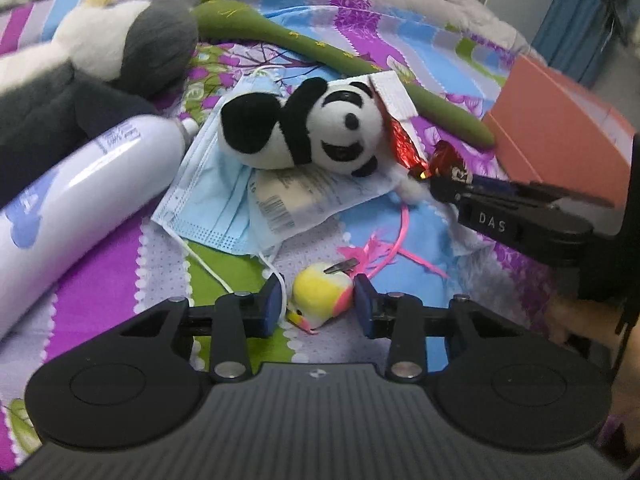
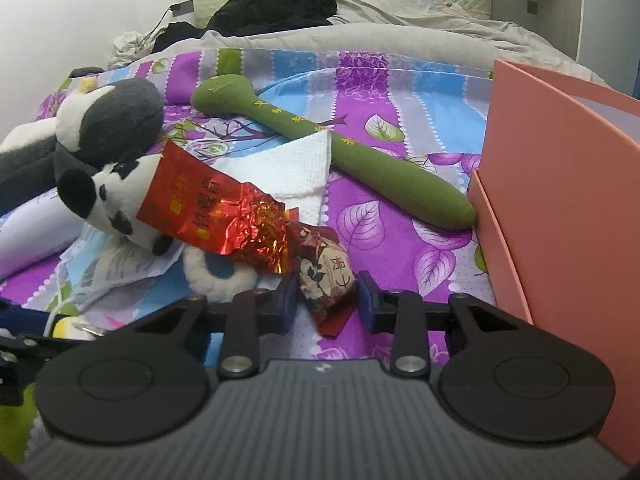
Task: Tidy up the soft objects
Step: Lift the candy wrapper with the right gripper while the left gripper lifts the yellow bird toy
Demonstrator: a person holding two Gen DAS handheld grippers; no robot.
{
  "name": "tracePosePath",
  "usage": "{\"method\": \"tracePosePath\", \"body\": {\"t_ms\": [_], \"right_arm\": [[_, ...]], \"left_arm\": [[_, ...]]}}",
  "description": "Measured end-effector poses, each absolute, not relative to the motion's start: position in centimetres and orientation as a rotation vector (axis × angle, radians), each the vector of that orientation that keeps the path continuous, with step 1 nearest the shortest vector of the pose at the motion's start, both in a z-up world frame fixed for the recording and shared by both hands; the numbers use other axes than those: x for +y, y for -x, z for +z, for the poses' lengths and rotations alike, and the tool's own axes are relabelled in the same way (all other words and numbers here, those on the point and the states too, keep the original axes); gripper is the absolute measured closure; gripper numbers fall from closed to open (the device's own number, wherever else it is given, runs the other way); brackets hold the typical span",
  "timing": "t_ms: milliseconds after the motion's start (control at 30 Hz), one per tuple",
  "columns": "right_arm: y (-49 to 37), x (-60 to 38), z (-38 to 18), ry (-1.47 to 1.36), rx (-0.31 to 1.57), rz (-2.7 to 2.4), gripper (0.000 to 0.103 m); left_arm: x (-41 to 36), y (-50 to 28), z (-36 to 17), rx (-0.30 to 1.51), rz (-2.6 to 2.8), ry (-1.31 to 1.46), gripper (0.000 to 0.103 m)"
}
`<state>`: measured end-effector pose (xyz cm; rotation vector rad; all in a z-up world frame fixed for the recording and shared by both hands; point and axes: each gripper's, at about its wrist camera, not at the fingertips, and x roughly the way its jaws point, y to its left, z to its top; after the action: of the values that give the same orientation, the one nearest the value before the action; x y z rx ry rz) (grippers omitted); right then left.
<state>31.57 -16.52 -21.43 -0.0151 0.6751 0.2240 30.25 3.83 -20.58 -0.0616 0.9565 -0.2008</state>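
My left gripper (image 1: pixel 318 306) is open around a small yellow and pink plush bird (image 1: pixel 322 300) lying on the bedspread; the pads stand beside it. My right gripper (image 2: pixel 326 300) is open around a dark red wrapped snack (image 2: pixel 326 270); its pads do not press on it. It shows at the right of the left wrist view (image 1: pixel 448 192). A small panda plush (image 1: pixel 304 130) lies on a blue face mask (image 1: pixel 208 196), also seen in the right wrist view (image 2: pixel 116 200). A long green plush (image 2: pixel 340 148) lies behind. A big grey and white plush (image 2: pixel 104 120) is at the left.
A pink open box (image 2: pixel 560 208) stands at the right. A white spray bottle (image 1: pixel 80 192) lies at the left. A red foil packet (image 2: pixel 212 212), a white tissue (image 2: pixel 300 168), a labelled sachet (image 1: pixel 288 200) and a pink ribbon (image 1: pixel 384 252) lie among the toys. Grey bedding and dark clothes lie behind.
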Motion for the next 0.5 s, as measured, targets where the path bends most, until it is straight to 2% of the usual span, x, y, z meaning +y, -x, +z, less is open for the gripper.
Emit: {"method": "tracePosePath", "body": {"t_ms": [500], "right_arm": [[-27.7, -16.9, -19.2, 0.032, 0.64, 0.236, 0.069]], "left_arm": [[3.7, -27.0, -18.4, 0.948, -0.121, 0.126, 0.061]]}}
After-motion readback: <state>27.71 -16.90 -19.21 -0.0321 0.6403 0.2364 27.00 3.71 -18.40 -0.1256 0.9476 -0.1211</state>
